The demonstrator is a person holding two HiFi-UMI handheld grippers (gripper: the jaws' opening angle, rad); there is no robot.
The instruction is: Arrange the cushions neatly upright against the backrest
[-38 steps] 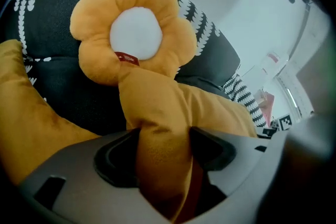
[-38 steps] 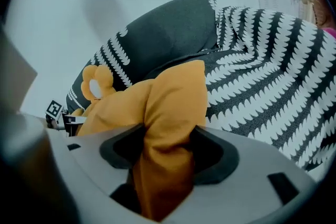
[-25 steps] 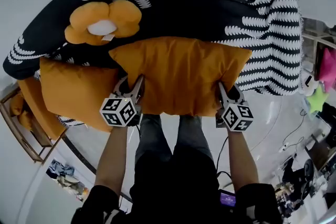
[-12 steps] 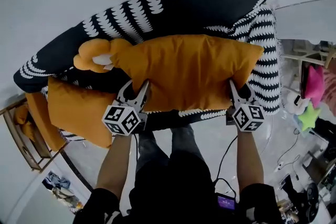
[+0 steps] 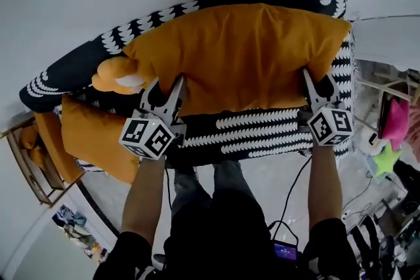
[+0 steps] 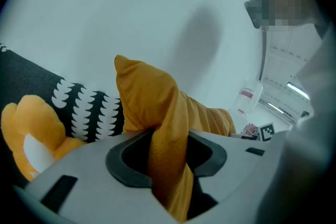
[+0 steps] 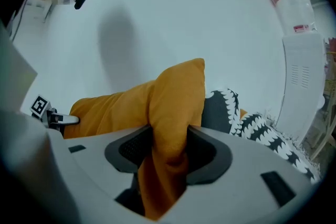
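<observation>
A large orange cushion [image 5: 236,56] hangs in front of the backrest of the black sofa with white leaf print [image 5: 262,131]. My left gripper [image 5: 167,92] is shut on the cushion's lower left corner [image 6: 152,107], and the fabric is pinched between its jaws. At the lower right corner [image 7: 168,102], my right gripper [image 5: 318,88] has just been easing its jaws wider, but they still pinch the fabric. Partly behind the cushion's left edge lies an orange flower cushion [image 5: 115,75]. A second orange cushion [image 5: 92,134] leans at the sofa's left end.
A wooden rack [image 5: 26,167] with another orange cushion stands left of the sofa. Pink [image 5: 394,121] and green star [image 5: 387,144] soft things lie at the right. A cable [image 5: 292,187] runs over the floor by my legs. A white wall rises behind the sofa.
Both grippers carried the large cushion up and away from the seat's front edge to the backrest. It now covers part of the flower cushion, and the patterned seat shows below it.
</observation>
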